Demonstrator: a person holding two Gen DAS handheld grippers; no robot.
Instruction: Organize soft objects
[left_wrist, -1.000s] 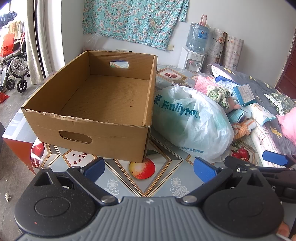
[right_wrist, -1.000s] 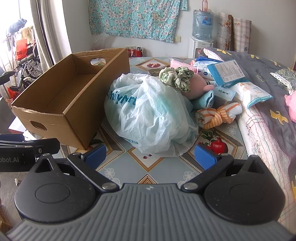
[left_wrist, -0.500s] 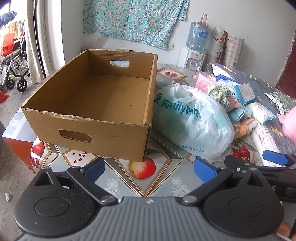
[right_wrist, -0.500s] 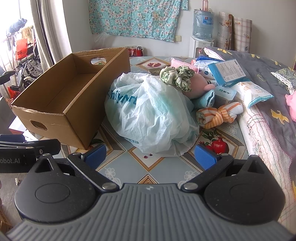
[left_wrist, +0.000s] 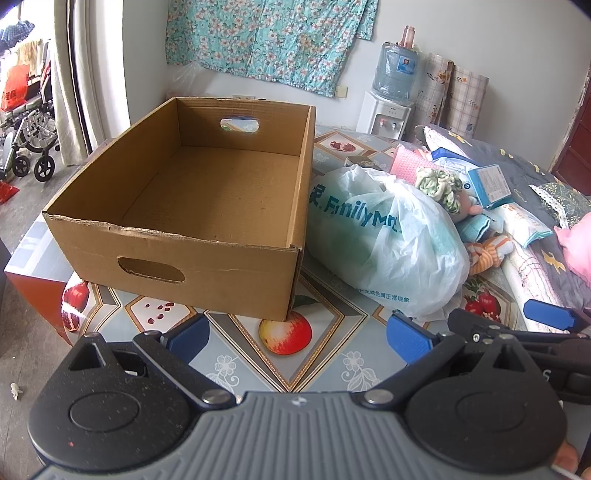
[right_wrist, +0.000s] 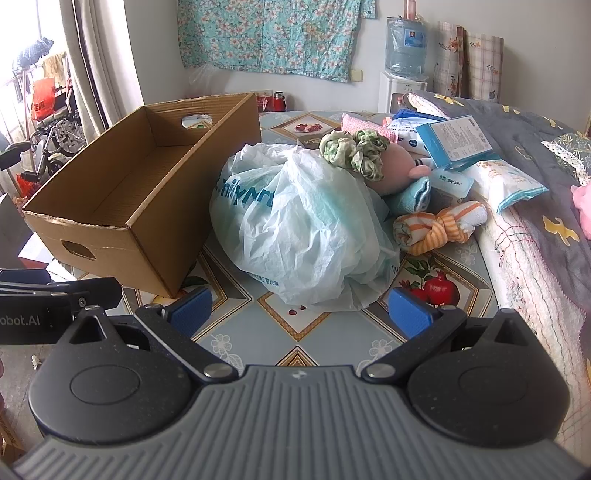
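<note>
You had the fruit-patterned tablecloth of the table (right_wrist: 314, 343) spread under everything. The open brown cardboard box with cut-out handles (left_wrist: 207, 206) sat on its left part with nothing inside. Touching the box's right wall lay the bulging white plastic bag (right_wrist: 299, 229), printed in teal with letters that read roughly "FamilyMart" (creases hid part of the word). Behind the bag rested the pink plush toy with green fabric rosettes (right_wrist: 369, 158), a light blue carton covered in small print too fine to read (right_wrist: 458, 142), and a white snack pouch (right_wrist: 509, 184). Just right of the bag lay the knotted orange-striped cloth (right_wrist: 439, 229). Your left gripper (left_wrist: 297, 338) and right gripper (right_wrist: 299, 312) both hovered low over the near table edge, blue pads spread wide, holding nothing. The left tool's side read "obot.AI" in the right wrist view.
</note>
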